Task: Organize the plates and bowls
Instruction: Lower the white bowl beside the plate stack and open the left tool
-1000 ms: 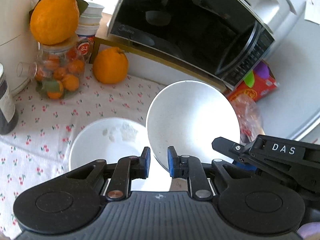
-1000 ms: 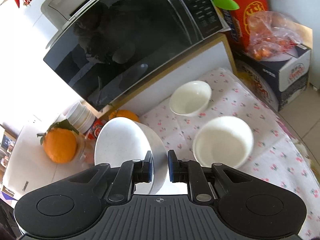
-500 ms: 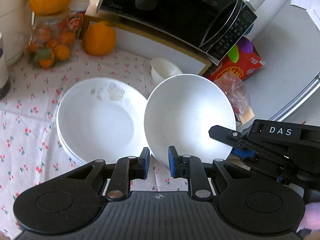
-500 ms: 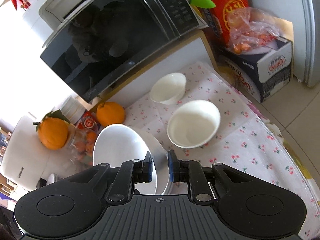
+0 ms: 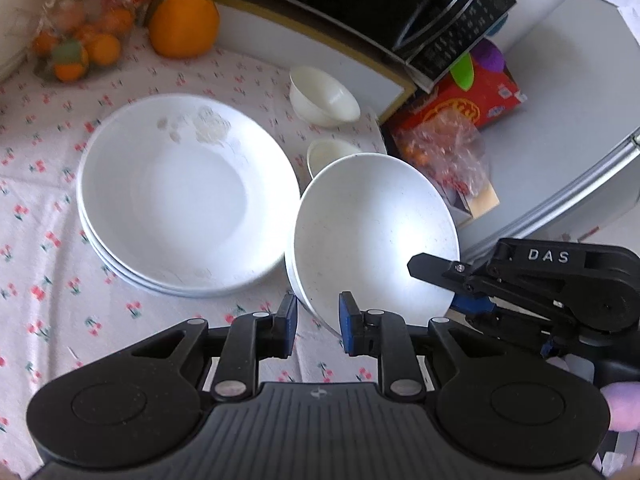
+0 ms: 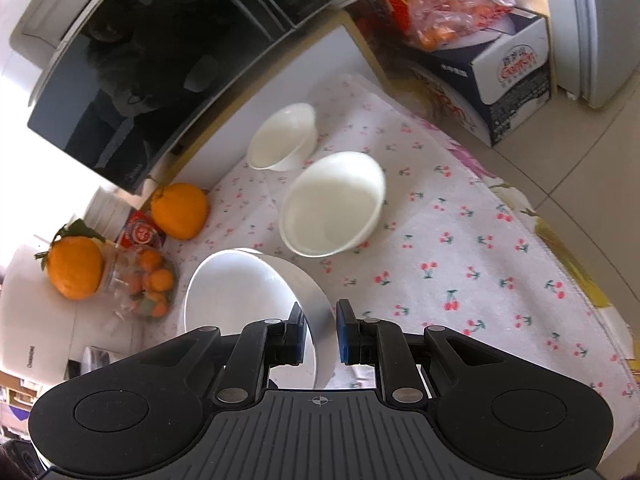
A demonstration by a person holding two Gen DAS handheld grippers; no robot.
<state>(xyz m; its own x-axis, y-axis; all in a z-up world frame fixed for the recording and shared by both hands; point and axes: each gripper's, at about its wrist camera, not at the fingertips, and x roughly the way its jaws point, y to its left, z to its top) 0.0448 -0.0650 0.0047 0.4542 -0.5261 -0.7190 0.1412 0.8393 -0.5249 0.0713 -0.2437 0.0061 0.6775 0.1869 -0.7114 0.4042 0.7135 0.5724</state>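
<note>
A white deep plate [image 5: 376, 232] hangs tilted just above the cherry-print cloth, close beside a stack of similar plates [image 5: 180, 200] on its left. My left gripper [image 5: 318, 320] has the plate's near rim between its jaws, against the right pad. My right gripper [image 5: 440, 286] grips the rim on the plate's right side. In the right wrist view that gripper [image 6: 319, 332] is shut on the rim of the plate [image 6: 240, 296], seen edge-on. Two white bowls [image 6: 284, 136] [image 6: 334, 204] stand on the cloth beyond; the same bowls [image 5: 324, 96] [image 5: 328, 156] sit behind the plate in the left view.
A black microwave [image 6: 160, 60] on a low shelf bounds the back. A large orange [image 5: 184, 24] and a jar of small oranges [image 5: 76, 40] stand at the back left. A red box [image 5: 472, 100] and a carton [image 6: 508, 68] with bagged fruit sit past the table's right edge.
Both grippers have sunk towards the cloth with the plate held between them. The plate stack has come nearer at the left, and both bowls now show.
</note>
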